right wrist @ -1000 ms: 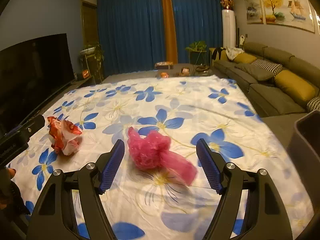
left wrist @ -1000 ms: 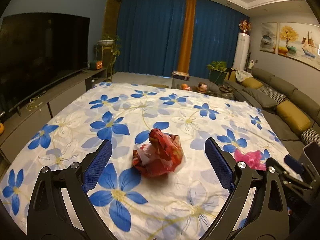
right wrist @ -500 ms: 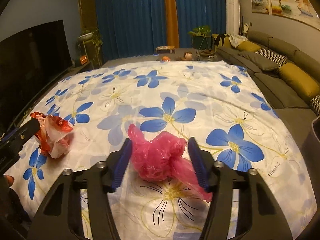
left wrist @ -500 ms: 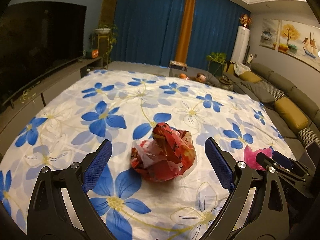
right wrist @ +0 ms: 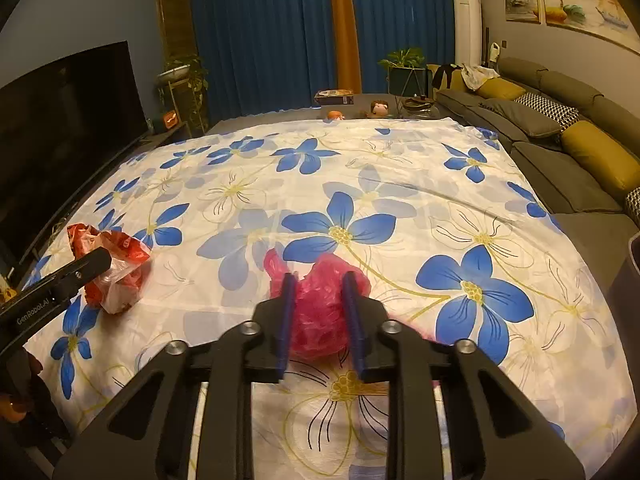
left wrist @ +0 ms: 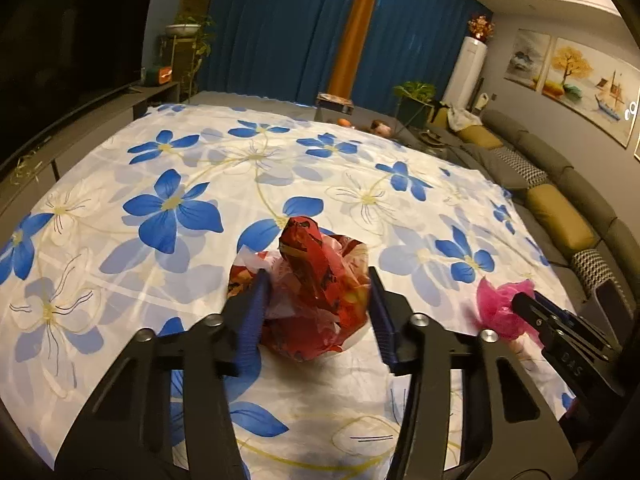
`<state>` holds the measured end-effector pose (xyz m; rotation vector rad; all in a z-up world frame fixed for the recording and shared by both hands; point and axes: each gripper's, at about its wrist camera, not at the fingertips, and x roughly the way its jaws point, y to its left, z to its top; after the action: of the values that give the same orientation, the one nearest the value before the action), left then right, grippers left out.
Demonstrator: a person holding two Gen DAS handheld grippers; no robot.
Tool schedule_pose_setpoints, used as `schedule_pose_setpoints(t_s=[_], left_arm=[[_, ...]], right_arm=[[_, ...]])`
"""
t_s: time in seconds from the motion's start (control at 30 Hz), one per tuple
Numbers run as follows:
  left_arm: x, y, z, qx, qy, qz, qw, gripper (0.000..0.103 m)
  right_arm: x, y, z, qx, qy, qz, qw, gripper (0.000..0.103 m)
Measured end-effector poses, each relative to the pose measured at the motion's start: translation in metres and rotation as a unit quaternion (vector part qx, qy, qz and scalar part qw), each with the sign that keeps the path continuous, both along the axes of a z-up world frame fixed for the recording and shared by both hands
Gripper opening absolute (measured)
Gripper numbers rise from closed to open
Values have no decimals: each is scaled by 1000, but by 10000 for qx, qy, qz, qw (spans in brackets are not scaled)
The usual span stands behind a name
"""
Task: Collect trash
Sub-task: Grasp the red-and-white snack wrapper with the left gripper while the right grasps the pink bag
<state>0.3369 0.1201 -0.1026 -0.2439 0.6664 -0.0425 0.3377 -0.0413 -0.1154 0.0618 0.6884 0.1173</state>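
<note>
A crumpled red and white plastic bag lies on the white cloth with blue flowers. My left gripper has closed its blue pads against both sides of it. The bag also shows in the right wrist view, with the left gripper's finger across it. A crumpled pink plastic bag lies on the cloth to the right. My right gripper is shut on it, squeezing it between the pads. The pink bag shows in the left wrist view too.
A dark bin edge stands at the right of the cloth. A grey sofa with yellow cushions runs along the right. A TV on a low cabinet runs along the left. Small items sit beyond the cloth's far edge.
Both grippers moved forward and down over their bags and closed: the left on the red and white bag, the right on the pink bag.
</note>
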Motion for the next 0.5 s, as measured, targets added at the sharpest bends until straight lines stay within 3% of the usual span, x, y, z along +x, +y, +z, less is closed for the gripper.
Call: schedule_pose_setpoints(t_s=[0.13,0.3,0.33,0.5], left_arm=[[-4,4,1,-129,-85,3,9999,31],[-8,8,5,-186,-152,41,9997,30],[-9,7,6,-174,-177,36,9997,30],[-11,4,8,-150,-208,-6,9997,29]], right_arm=[[-1,-4,0,130,-15,-14,9999,18],[-7,-11,2,172,-107,-91,9998,10],[-9,-12,3,149,-127,-103,9998,3],[-20,-18,8,96,-208,-141,9996,3]])
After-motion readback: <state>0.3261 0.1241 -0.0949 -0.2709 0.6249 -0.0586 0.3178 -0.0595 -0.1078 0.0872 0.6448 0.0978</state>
